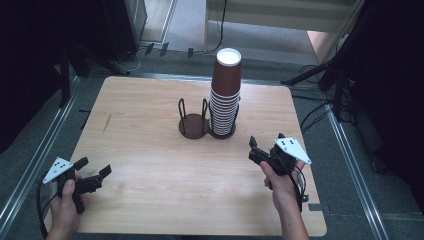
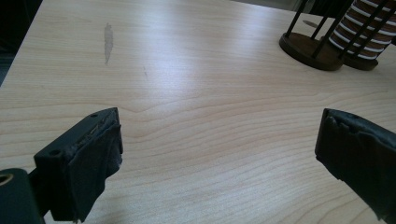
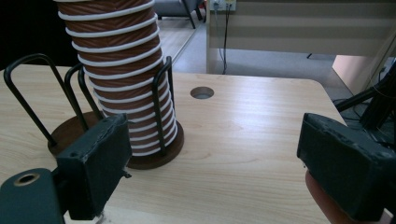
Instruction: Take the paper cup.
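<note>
Right gripper (image 1: pixel 260 150) sits nearest the cup stack (image 1: pixel 225 95), jaws spread wide with nothing between them; in the right gripper view the stack stands ahead and to the left of the gap between the jaws. Left gripper (image 1: pixel 92 172) is likewise gaping and empty, well away from the stack, over bare wooden table (image 1: pixel 150 150)

Stack location: upside-down brown paper cups with white rims, nested tall, standing in the right ring of a dark two-ring wire holder (image 1: pixel 192 122). Left ring of the holder, just beside the stack, holds no cups. Top cup (image 1: pixel 227 72) rises clear above the wire posts

Judged step: approach with the right gripper to lift off the top cup

Notes for doing it well:
- raise the gripper to the top cup's level, above the posts, before closing in
- centre the jaws either side of the cup wall
- squeeze gently; paper should dent easily
- pull straight up so the cups beneath stay seated
- left gripper could steady the lower stack if cups cling together
</note>
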Tool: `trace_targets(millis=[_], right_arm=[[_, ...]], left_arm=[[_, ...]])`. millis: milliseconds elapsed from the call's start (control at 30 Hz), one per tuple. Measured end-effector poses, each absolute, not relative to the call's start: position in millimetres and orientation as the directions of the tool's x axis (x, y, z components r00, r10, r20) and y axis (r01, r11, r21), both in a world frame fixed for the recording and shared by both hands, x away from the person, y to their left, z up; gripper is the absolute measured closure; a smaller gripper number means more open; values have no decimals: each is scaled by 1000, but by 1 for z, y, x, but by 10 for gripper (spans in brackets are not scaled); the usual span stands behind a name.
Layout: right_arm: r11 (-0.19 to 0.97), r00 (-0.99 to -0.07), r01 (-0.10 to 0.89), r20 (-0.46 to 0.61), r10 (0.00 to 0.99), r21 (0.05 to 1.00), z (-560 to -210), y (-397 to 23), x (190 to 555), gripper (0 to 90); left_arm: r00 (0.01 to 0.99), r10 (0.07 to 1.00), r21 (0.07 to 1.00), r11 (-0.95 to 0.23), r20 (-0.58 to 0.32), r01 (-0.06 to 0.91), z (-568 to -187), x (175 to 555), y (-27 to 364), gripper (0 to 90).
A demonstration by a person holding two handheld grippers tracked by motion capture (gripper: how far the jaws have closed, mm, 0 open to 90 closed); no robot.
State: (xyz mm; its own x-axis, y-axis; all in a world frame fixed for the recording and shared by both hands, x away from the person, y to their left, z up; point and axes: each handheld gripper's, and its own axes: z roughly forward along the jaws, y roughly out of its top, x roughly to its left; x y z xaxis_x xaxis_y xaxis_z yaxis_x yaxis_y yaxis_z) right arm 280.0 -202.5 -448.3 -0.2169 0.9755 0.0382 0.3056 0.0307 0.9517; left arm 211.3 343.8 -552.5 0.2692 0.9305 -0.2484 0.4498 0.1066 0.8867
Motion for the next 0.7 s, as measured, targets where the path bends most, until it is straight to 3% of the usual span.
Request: trace_targets(millis=[700], right_arm=[[30, -265, 293, 51, 963, 956, -434, -172, 298, 99]], left_arm=[[272, 929, 886, 107, -251, 451, -552, 211, 344, 15]])
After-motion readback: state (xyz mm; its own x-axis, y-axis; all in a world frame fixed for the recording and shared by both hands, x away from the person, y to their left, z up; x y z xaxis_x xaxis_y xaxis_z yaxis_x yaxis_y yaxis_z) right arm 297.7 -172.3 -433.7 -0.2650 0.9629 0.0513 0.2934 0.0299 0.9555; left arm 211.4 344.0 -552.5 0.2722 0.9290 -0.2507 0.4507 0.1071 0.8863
